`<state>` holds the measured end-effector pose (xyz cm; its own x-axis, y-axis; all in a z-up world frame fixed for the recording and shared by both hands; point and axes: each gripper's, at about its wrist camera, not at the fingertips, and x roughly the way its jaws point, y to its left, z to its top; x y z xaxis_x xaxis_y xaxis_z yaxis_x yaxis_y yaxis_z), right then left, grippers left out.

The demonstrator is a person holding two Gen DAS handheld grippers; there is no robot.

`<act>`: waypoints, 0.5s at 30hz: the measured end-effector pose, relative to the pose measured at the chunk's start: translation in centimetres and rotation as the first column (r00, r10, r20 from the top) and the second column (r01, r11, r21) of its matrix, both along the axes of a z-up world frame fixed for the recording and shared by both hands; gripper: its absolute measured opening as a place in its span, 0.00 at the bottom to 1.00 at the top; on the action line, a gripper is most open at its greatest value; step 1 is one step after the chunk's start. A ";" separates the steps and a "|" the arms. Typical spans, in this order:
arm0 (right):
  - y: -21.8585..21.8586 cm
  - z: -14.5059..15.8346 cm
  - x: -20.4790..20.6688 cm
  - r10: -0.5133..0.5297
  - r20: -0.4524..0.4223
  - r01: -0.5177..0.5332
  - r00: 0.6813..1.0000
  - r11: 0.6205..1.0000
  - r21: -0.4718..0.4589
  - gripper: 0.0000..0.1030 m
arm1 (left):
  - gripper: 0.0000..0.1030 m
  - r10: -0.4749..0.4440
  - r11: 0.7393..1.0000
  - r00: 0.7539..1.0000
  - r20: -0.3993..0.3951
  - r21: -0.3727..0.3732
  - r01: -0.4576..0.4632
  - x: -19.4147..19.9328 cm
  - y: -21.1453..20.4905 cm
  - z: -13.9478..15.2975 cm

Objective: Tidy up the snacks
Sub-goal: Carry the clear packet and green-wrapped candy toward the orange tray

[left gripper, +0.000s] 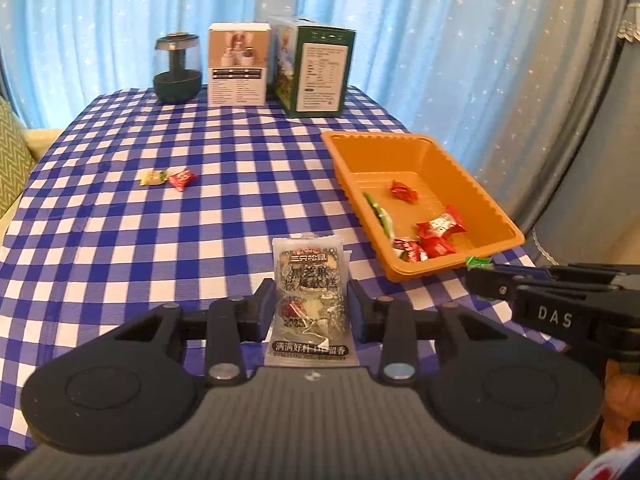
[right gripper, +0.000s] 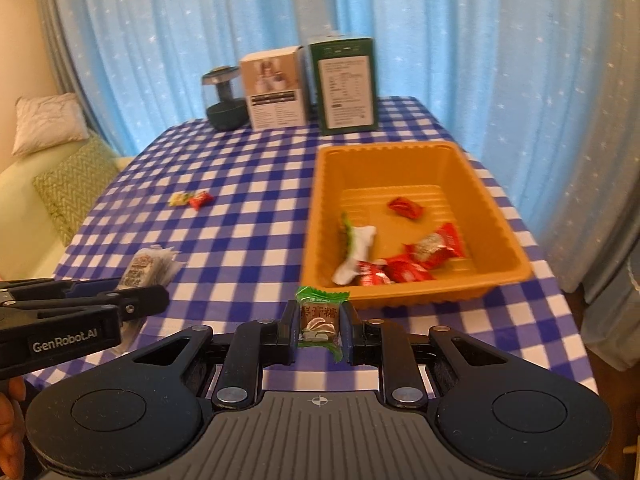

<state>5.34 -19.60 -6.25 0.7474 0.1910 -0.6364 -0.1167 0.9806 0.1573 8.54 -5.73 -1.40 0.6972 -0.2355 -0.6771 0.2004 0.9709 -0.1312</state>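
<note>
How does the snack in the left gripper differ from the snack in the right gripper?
The grey sachet is larger and flat; the green candy is small and blocky.
The grey sachet has a silvery-grey wrapper with black print; the green candy has a green wrapper with a brown label.
Both are clamped between fingers, short of the orange tray.

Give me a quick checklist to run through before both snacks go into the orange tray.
1. Left gripper shut on the grey snack packet: ok.
2. Right gripper shut on the green candy: ok.
3. Orange tray has bare floor left for more: ok.
4. Either snack already over the tray: not ok, both sit short of its near rim.
5. All loose snacks collected: not ok, a yellow candy and a red candy lie on the tablecloth.
</note>
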 end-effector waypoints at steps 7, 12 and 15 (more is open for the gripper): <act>-2.9 0.3 -0.5 -0.065 0.004 0.064 0.998 0.998 0.015 0.21 | 0.33 -0.035 0.999 0.999 -0.003 -0.001 0.035 0.1 -2.0 0.1; -4.4 0.7 -0.6 -0.096 0.015 0.096 0.995 0.995 0.020 0.21 | 0.33 -0.065 0.998 0.998 0.001 -0.004 0.065 0.4 -3.6 0.3; -5.1 0.9 -0.6 -0.112 0.022 0.111 0.993 0.994 0.023 0.21 | 0.33 -0.080 0.997 0.997 0.003 -0.001 0.080 0.7 -4.5 0.5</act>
<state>4.70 -24.73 -5.37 0.7792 0.1190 -0.6153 -0.0107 0.9842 0.1768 9.20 -10.25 -0.91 0.6777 -0.2918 -0.6749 0.2780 0.9514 -0.1321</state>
